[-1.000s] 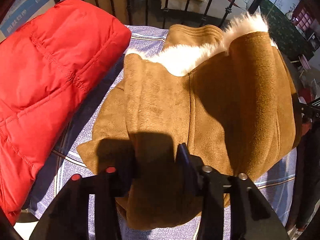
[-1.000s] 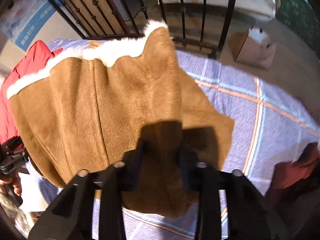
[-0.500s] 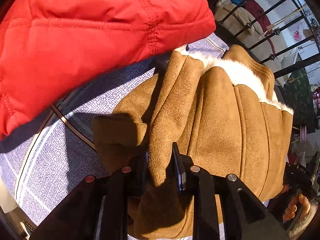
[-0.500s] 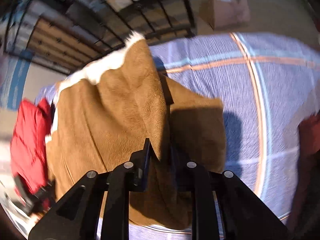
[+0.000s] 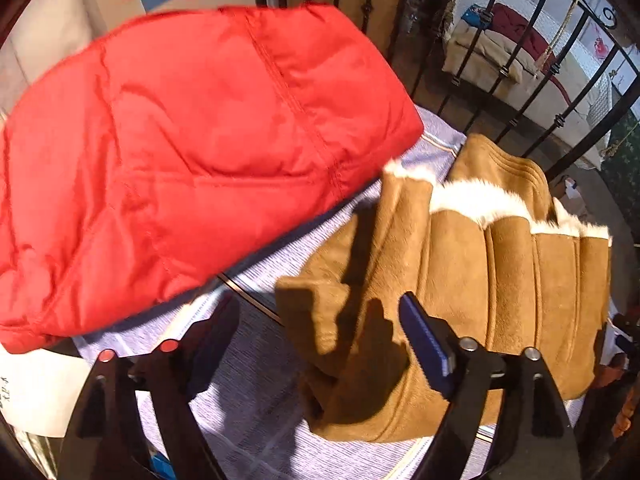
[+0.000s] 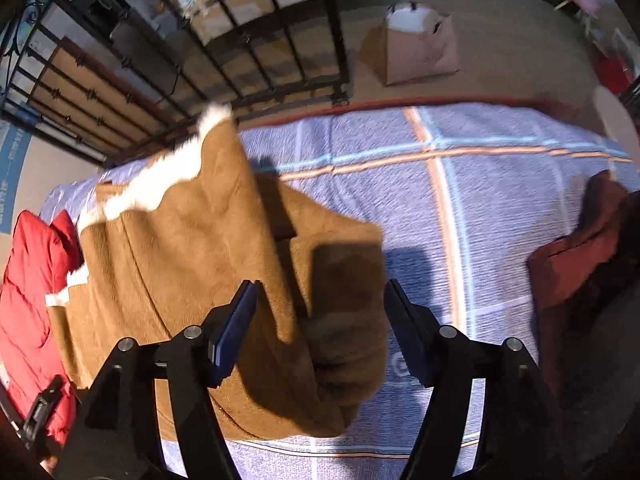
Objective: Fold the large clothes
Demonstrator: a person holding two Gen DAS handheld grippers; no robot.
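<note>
We see both tools pointing steeply down over the bed.

Left tool (image 5: 316, 344): jaws have just been opening and now stand wide apart. One blue pad (image 5: 426, 340) sits above the near left corner of the folded tan suede coat with white fleece trim (image 5: 480, 280); the other pad is over bare bedcover. No pad presses on the cloth; nothing is gripped.

Right tool (image 6: 320, 324): jaws have likewise just been opening and stand apart. The coat's folded sleeve end lies between them in the right wrist view, but the pads are clear of it.

The coat (image 6: 192, 264) lies folded on the lilac checked bedcover (image 6: 480, 208), fleece edge toward the black iron bed rail (image 6: 256, 56).

Around it:
- red quilted puffer jacket (image 5: 192, 152), folded, just beside the coat on its left, one corner overlapping the coat's far left fleece corner in the left wrist view;
- dark red-brown garment (image 6: 580, 256) at the bedcover's right edge, well apart from the coat;
- brown paper bag (image 6: 416, 52) on the floor beyond the rail;
- white sheet of paper (image 5: 36, 392) at the lower left of the left wrist view.

The tools' shadows fall on the coat's near part.
</note>
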